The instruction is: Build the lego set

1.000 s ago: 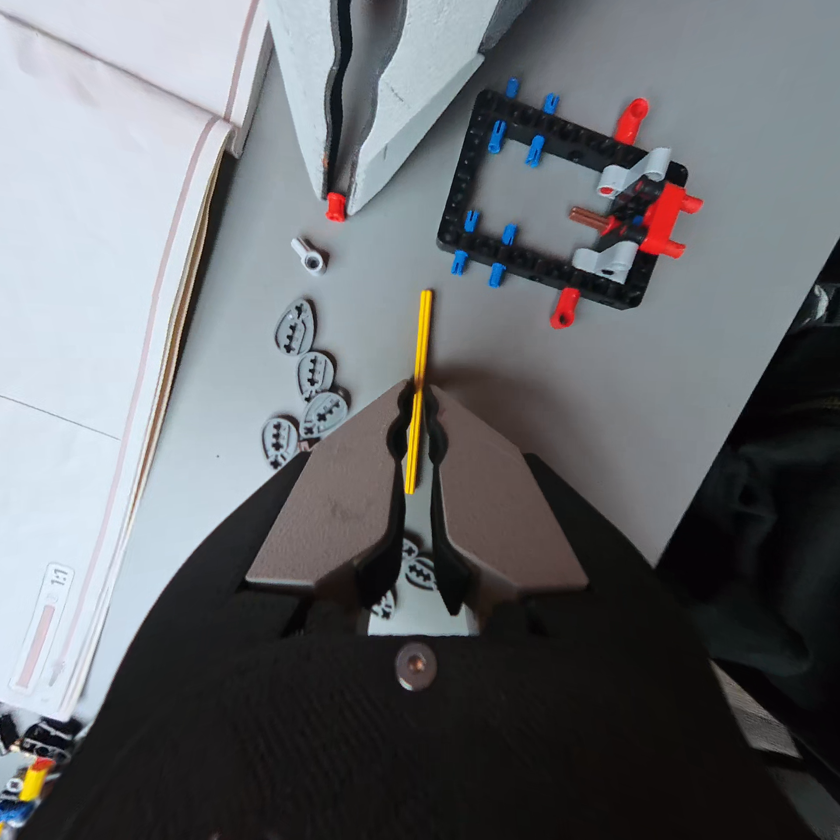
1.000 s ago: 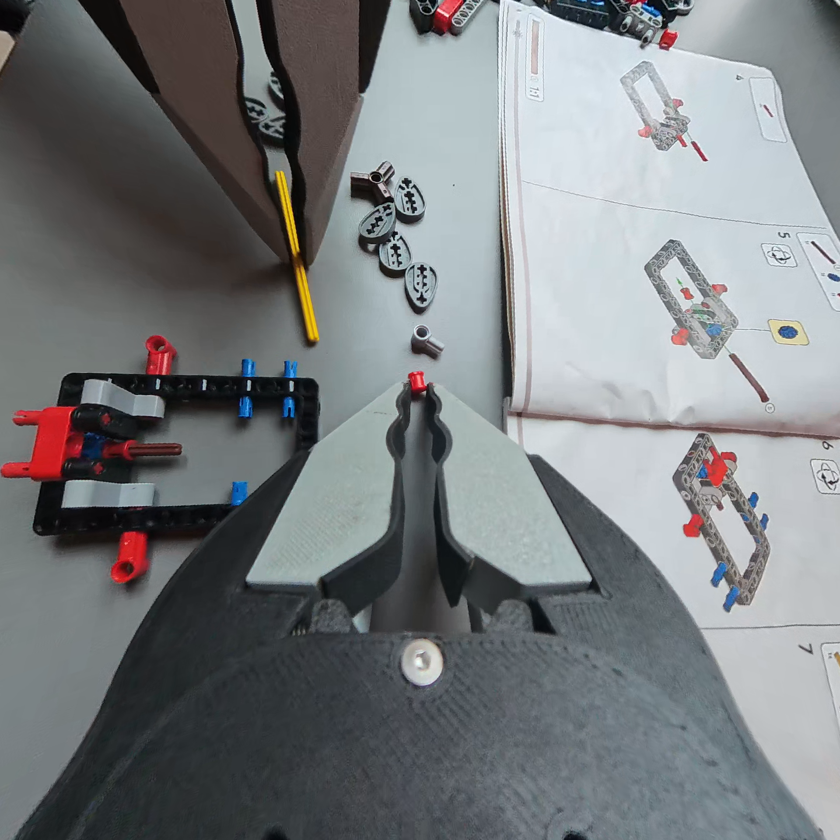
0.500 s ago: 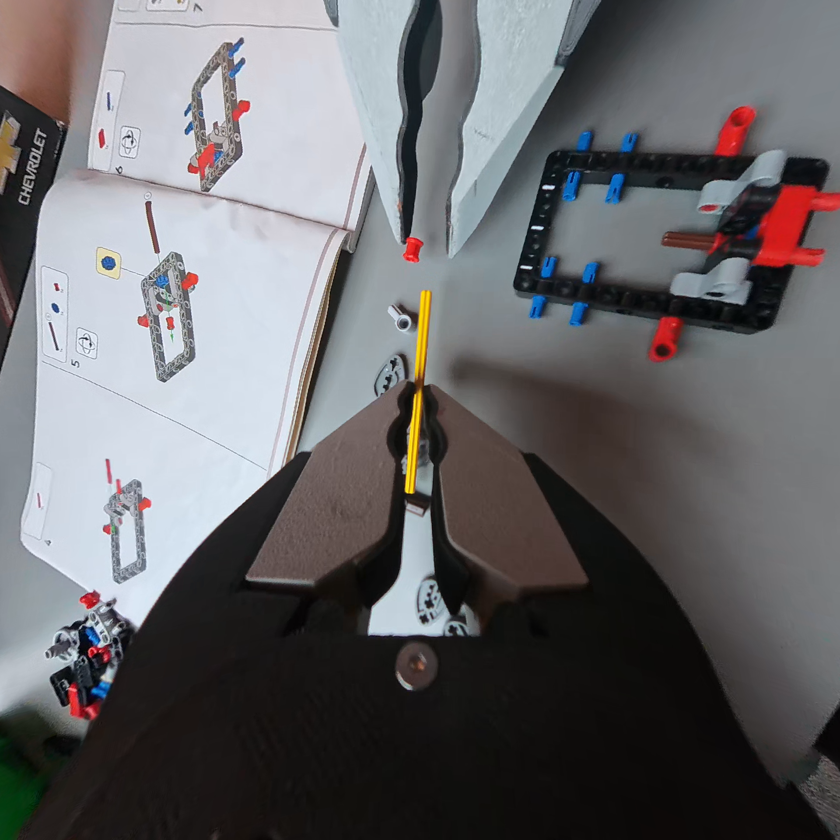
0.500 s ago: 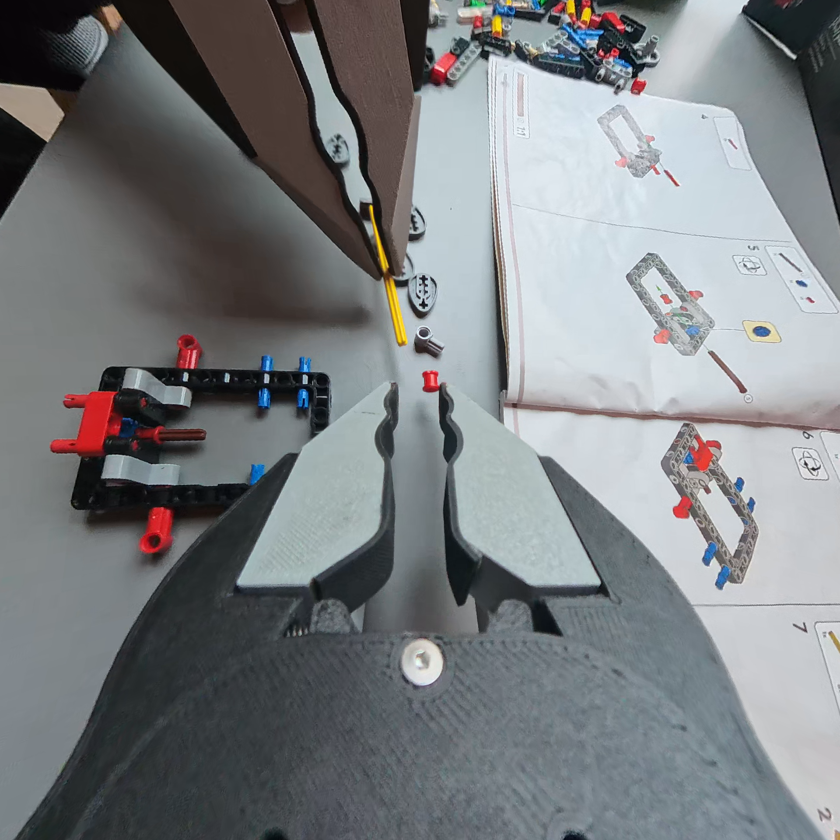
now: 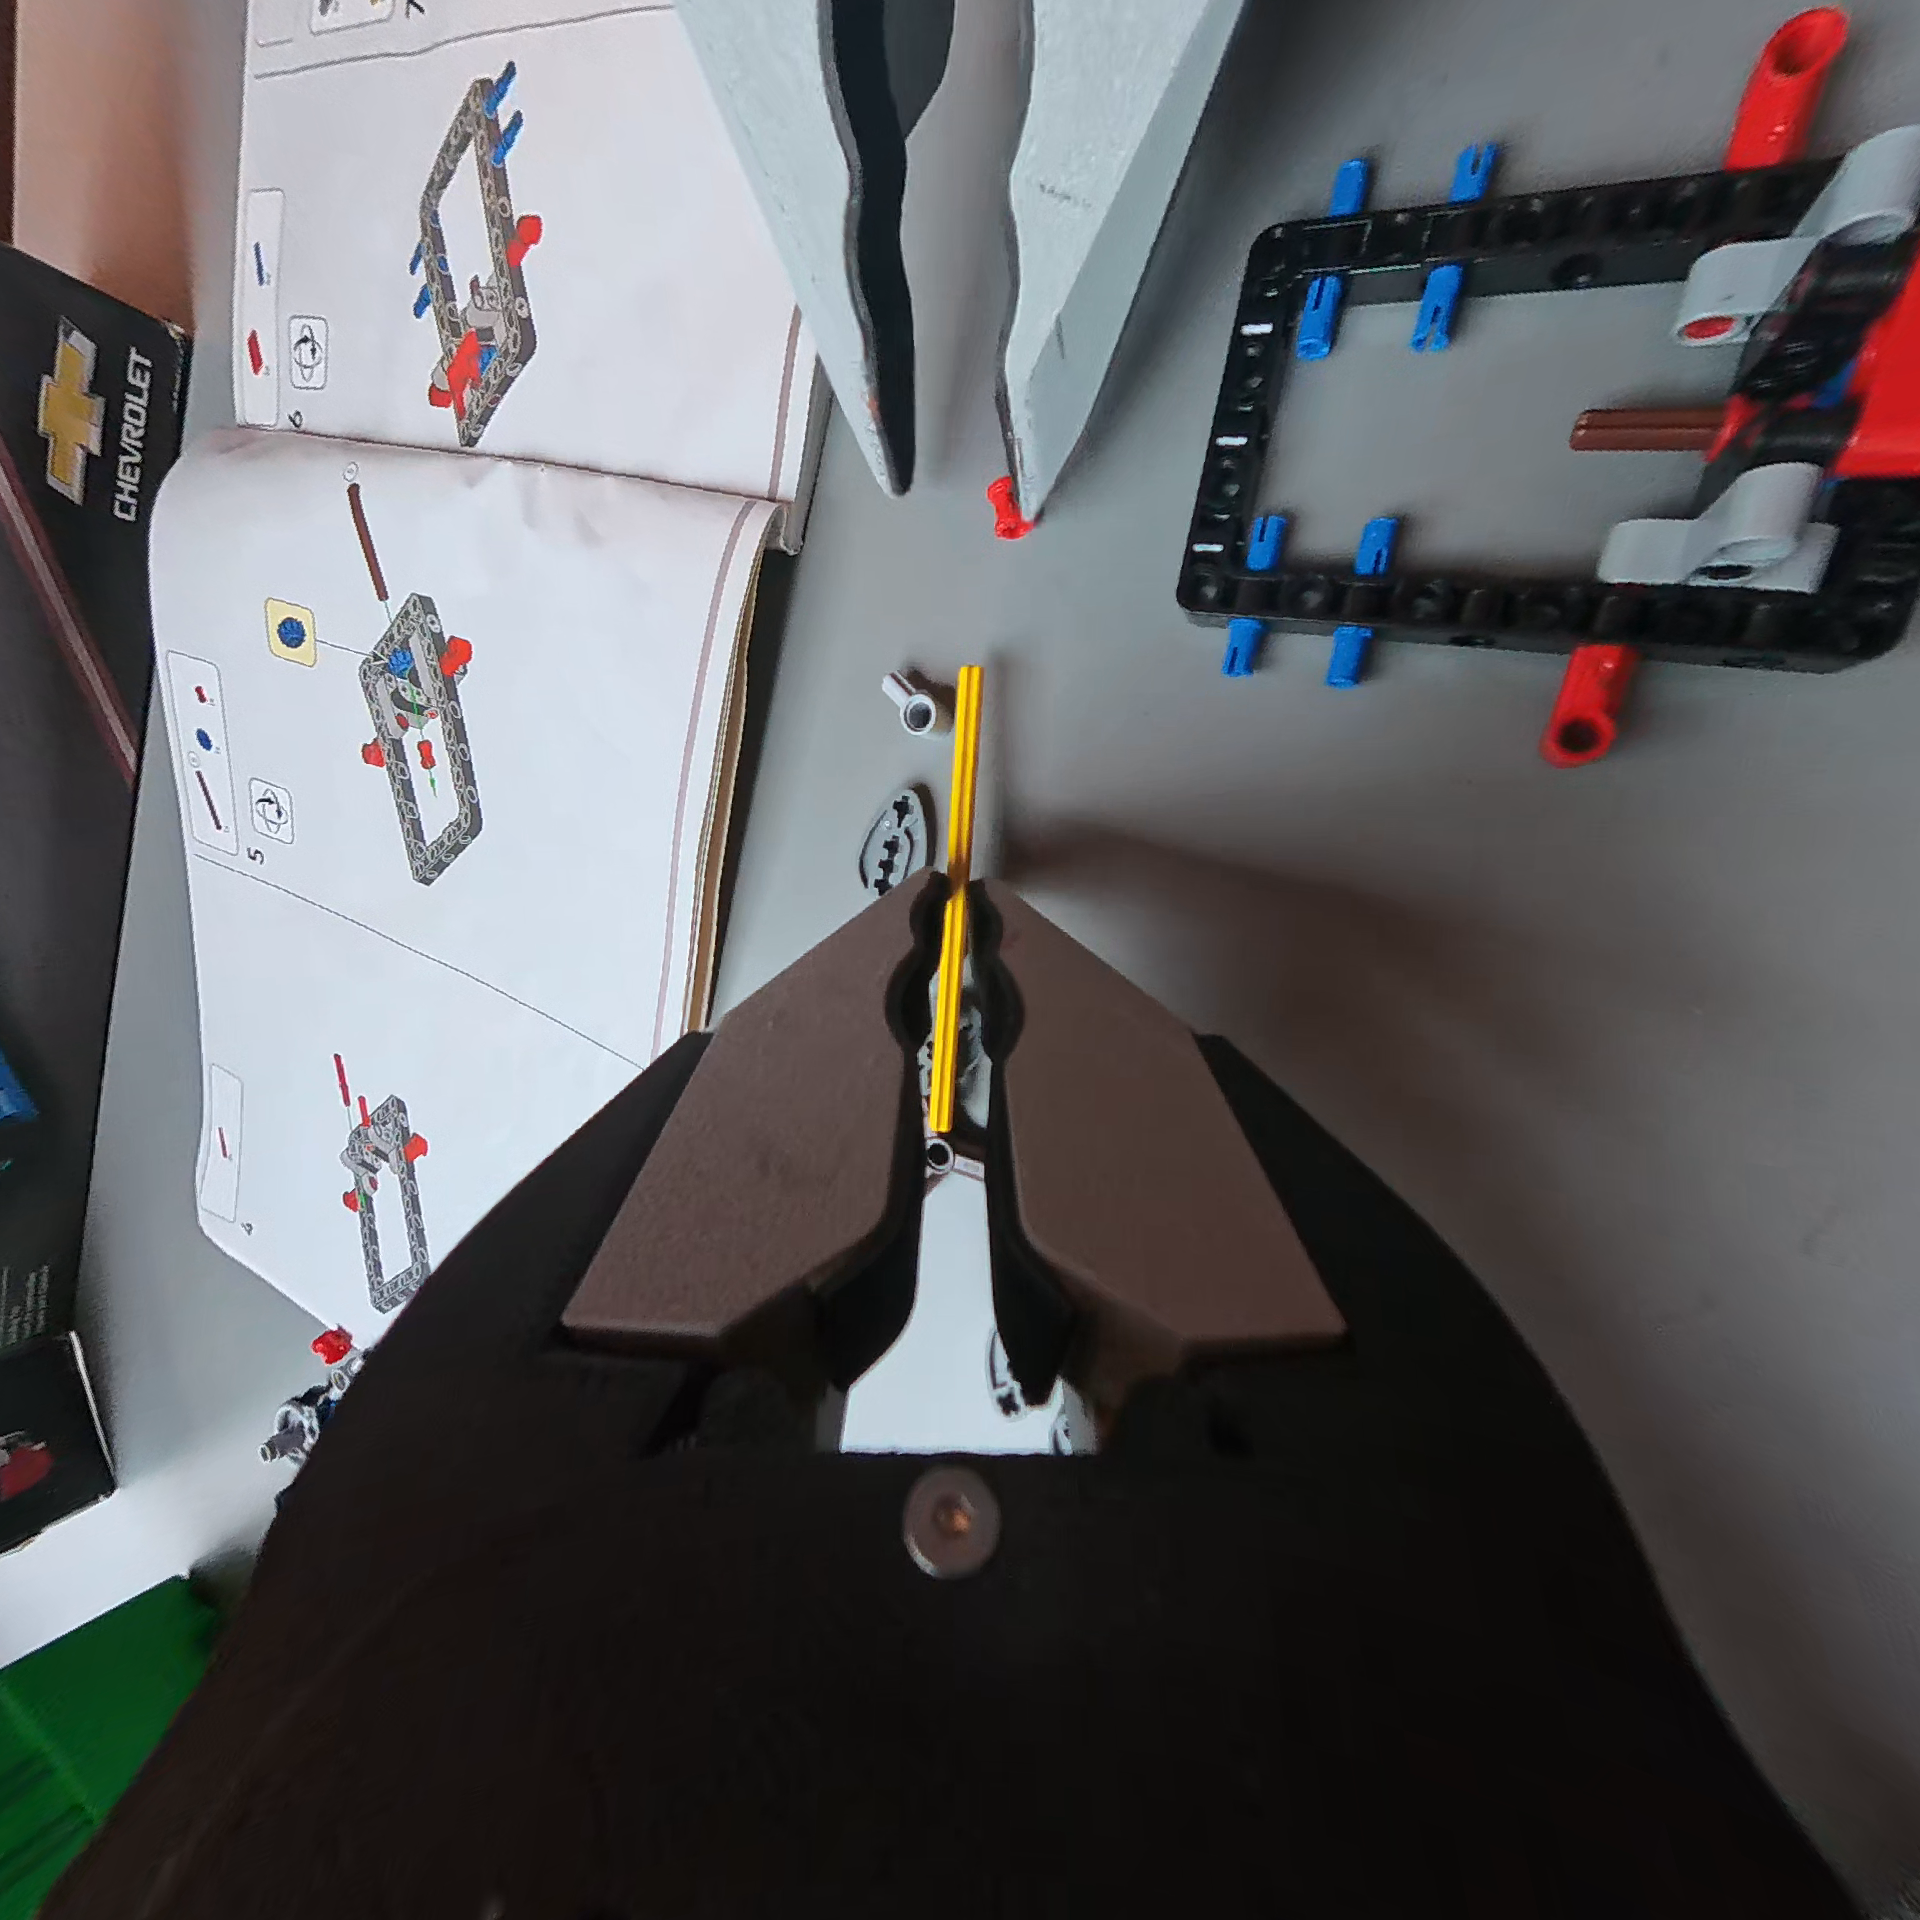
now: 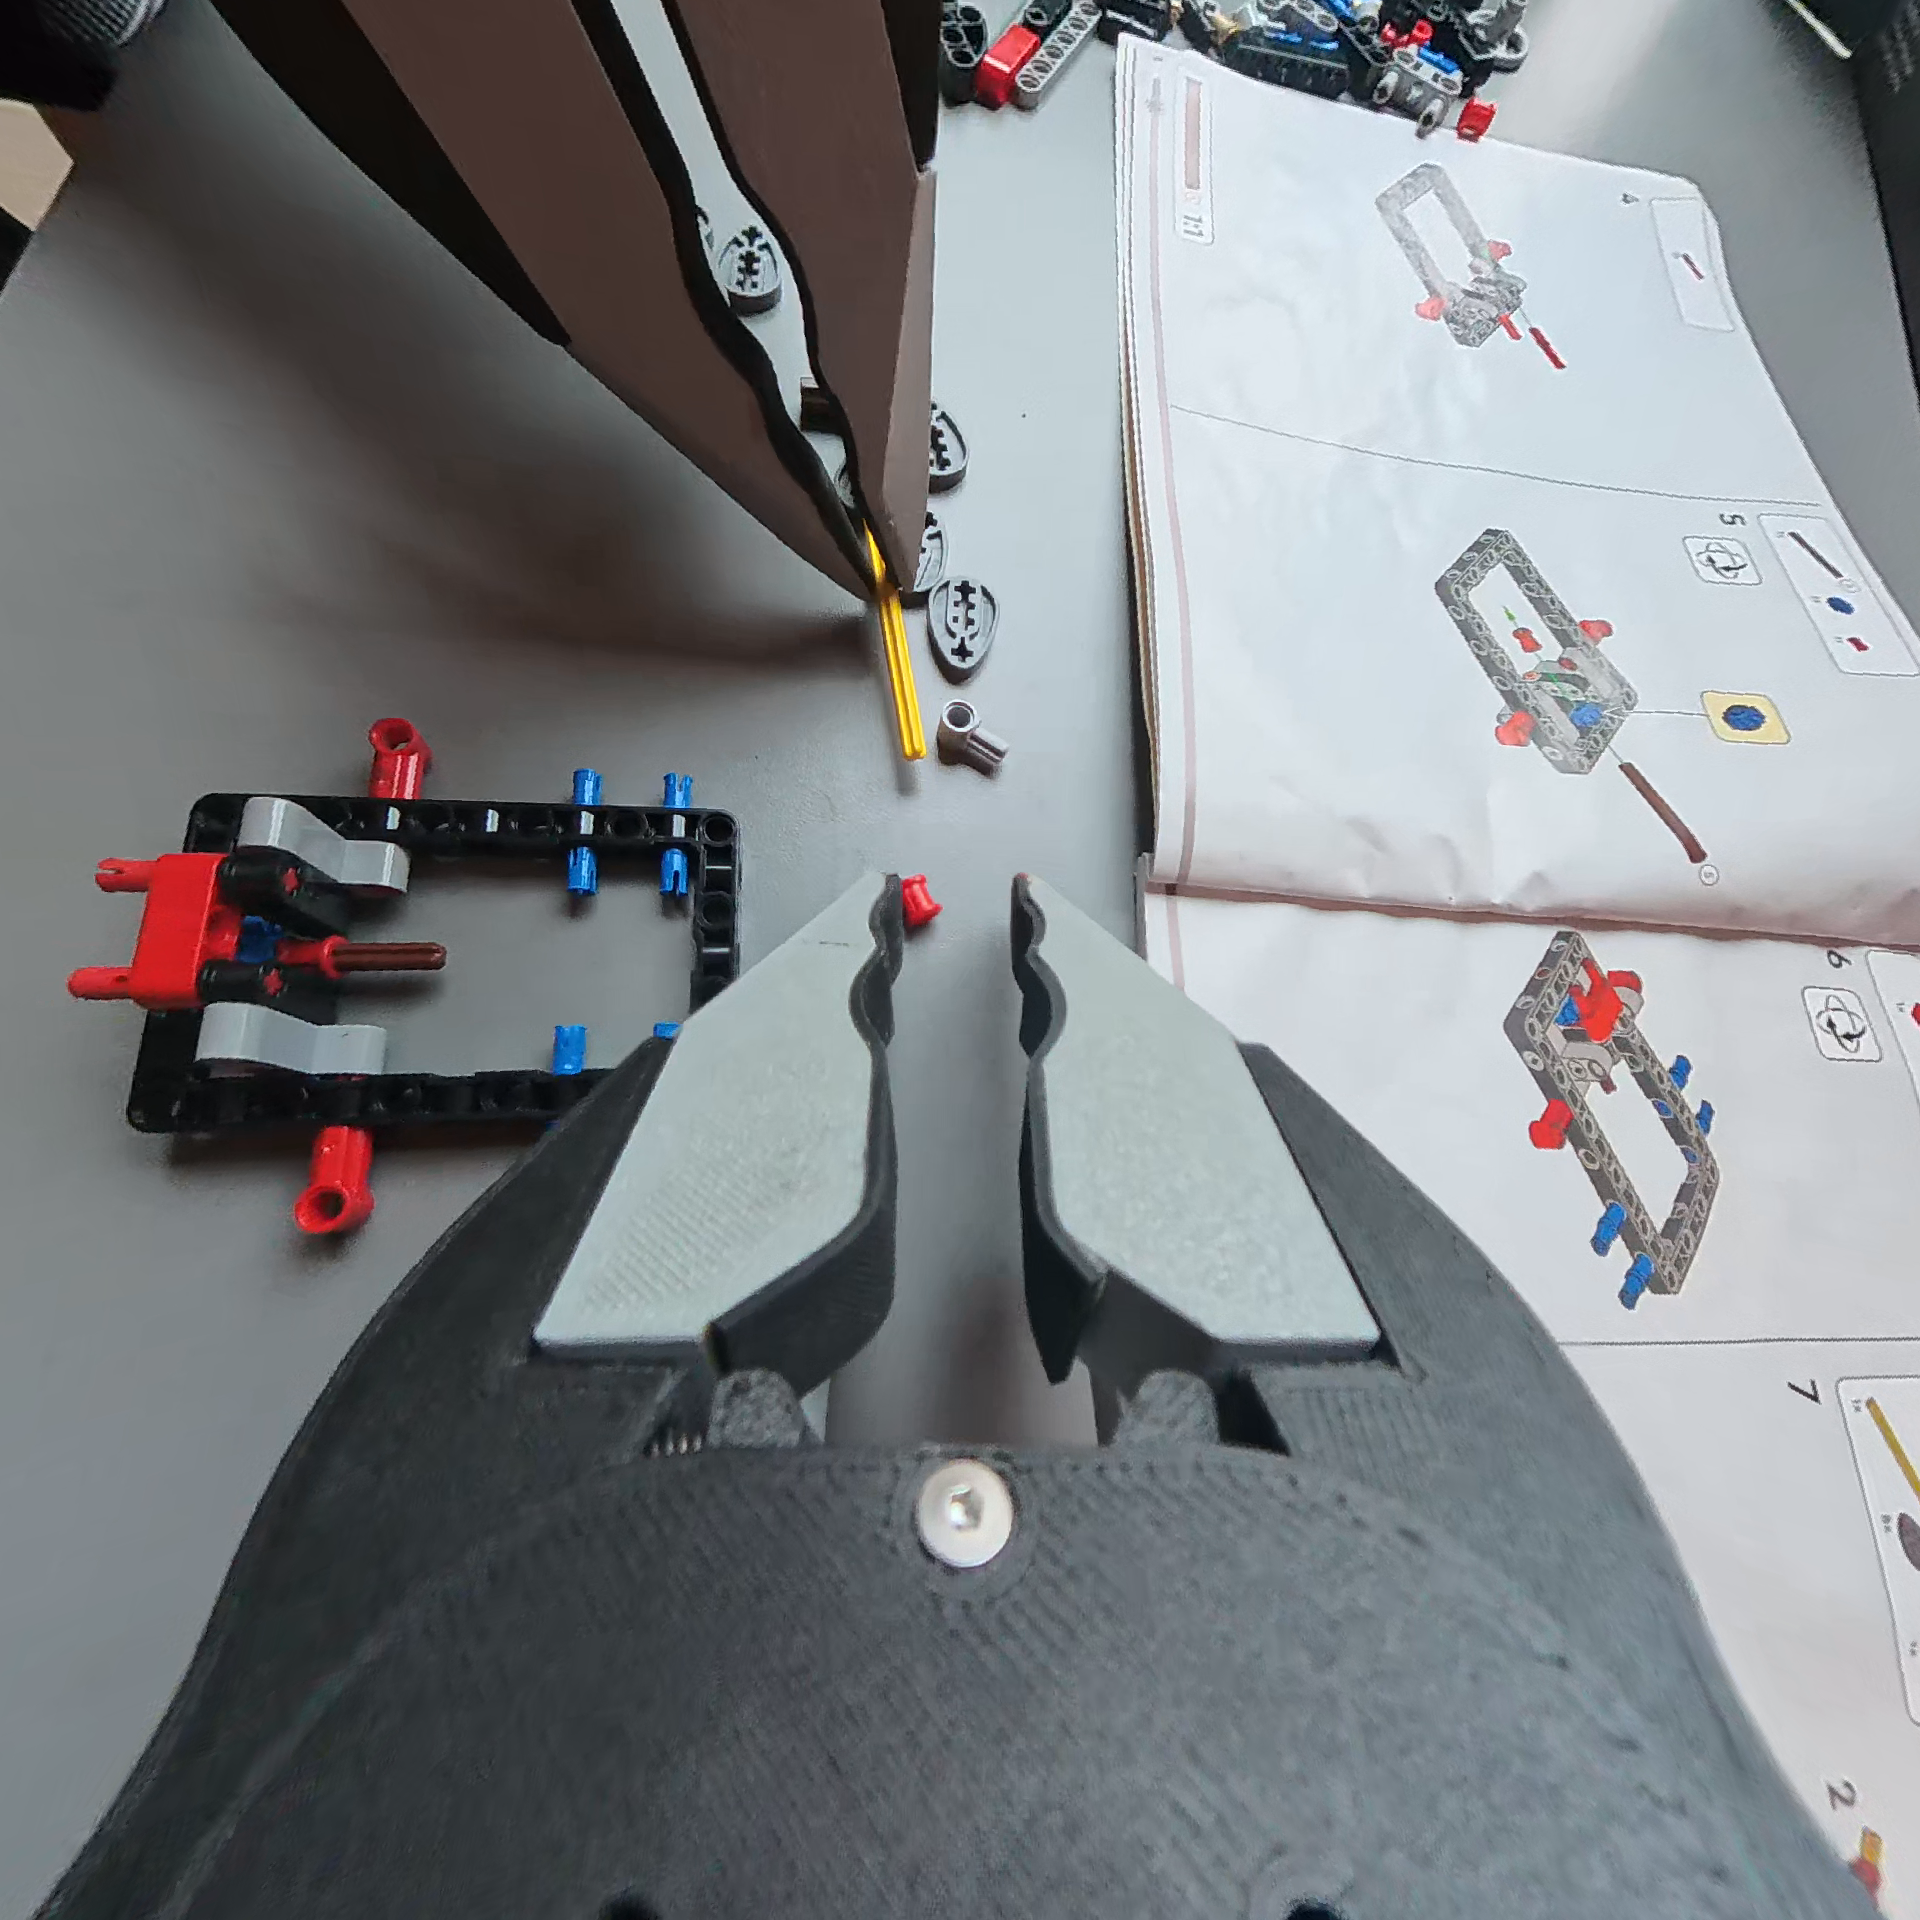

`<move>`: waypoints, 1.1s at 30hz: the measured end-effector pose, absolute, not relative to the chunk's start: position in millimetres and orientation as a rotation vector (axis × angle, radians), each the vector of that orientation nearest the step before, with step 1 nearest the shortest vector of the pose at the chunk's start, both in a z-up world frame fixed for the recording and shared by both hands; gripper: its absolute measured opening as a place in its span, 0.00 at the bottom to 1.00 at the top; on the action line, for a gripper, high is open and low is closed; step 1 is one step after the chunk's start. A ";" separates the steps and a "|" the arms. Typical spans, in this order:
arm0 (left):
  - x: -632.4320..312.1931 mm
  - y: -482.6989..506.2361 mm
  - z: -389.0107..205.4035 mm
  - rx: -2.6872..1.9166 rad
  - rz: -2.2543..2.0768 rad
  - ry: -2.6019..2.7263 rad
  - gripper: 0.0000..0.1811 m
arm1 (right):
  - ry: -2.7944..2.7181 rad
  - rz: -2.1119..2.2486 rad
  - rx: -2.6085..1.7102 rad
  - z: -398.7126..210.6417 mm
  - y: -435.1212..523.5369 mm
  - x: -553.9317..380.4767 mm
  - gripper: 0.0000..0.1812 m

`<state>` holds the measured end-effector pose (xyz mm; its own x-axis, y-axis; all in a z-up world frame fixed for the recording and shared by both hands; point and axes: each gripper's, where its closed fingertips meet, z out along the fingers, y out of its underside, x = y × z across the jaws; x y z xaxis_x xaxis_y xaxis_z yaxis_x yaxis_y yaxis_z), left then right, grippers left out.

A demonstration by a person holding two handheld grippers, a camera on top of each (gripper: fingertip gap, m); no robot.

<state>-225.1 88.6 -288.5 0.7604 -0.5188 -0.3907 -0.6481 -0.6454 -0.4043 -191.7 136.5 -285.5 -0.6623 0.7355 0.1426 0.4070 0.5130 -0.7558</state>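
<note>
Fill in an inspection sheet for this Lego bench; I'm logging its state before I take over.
Surface: grey table, matte.
Job's things: black frame with blue pins, red and grey parts; yellow axle; small red bush; open instruction booklet.
Clutter: grey oval pieces, grey connector, loose parts pile, black box.
Grippers: left gripper shut on yellow axle; right gripper open, red bush at one fingertip.
Cables: nothing seen.
Surroundings: green object at one corner.
</note>
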 end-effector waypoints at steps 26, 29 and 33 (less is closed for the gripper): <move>-201.5 105.5 -255.1 -2.203 0.284 0.847 0.02 | -2.191 1.143 -0.812 -251.9 113.4 -191.8 0.00; -195.6 107.3 -255.7 -2.220 0.168 0.840 0.06 | -2.186 1.063 -0.740 -252.6 112.8 -191.7 0.01; -192.0 112.6 -253.7 -2.219 0.064 0.850 0.04 | -2.176 1.070 -0.697 -249.0 109.8 -189.5 0.01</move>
<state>-192.0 112.6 -253.7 0.7787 -0.5559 -0.2909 -0.5933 -0.5015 -0.6296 -189.5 109.8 -249.0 -0.6762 0.6784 0.2874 0.1866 0.5351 -0.8239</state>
